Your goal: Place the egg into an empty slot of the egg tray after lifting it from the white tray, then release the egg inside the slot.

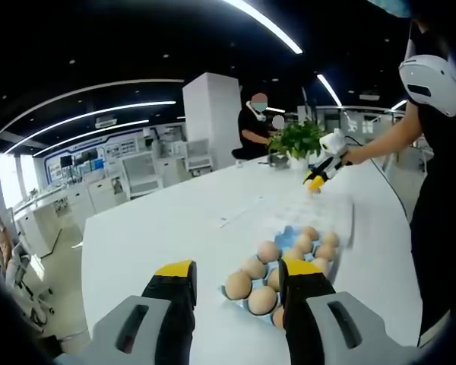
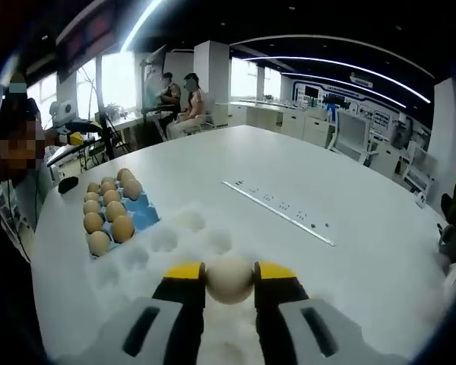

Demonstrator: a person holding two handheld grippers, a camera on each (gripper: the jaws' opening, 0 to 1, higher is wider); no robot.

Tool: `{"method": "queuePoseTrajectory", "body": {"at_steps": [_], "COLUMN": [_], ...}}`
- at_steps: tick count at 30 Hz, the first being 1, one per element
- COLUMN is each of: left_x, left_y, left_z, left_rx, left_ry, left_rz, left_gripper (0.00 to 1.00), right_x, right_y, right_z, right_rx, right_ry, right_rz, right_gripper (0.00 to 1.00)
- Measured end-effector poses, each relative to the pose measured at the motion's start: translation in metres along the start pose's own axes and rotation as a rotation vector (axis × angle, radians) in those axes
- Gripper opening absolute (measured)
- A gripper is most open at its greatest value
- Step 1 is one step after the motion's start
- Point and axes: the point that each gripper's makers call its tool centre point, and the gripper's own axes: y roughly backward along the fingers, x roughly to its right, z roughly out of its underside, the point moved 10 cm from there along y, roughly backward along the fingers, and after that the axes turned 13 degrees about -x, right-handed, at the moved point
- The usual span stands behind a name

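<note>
Right gripper [image 2: 229, 280]: jaws closed on the egg [image 2: 229, 279], held above the white tray [image 2: 184, 228]; the egg's long axis cannot be told. Blue egg tray [image 2: 143, 214]: touching the white tray's far-left edge, with two rows of eggs and bare blue on the near side. Table [image 2: 304, 182]: open white surface to the right. Left gripper [image 1: 236, 283]: jaws wide, empty, above the egg tray [image 1: 287, 233], near the table's [image 1: 159, 228] edge.
</note>
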Motion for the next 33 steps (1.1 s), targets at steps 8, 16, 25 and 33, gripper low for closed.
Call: {"method": "queuePoseTrajectory", "body": {"at_steps": [8,16,25,33], "left_x": [0.000,0.000,-0.001,-0.002], "left_y": [0.006,0.007,0.006,0.006], "left_z": [0.002,0.003,0.003,0.004], "left_rx": [-0.003,-0.005,-0.004,-0.003], "left_ry": [0.005,0.005,0.004,0.005], "left_rz": [-0.011,-0.014,-0.015,-0.015], "left_gripper": [0.43,0.43,0.43,0.43], "right_x": [-0.023,-0.048,-0.072,-0.092], "right_y": [-0.019,-0.042,-0.066,-0.090], "right_z": [-0.024,-0.045,-0.065,-0.079], "right_rx": [0.042,0.070,0.094,0.098], "right_ry": [0.046,0.092,0.128,0.175], "right_rz": [-0.070,-0.149,-0.225,-0.286], "right_gripper": [0.25,0.25,0.25,0.25]}}
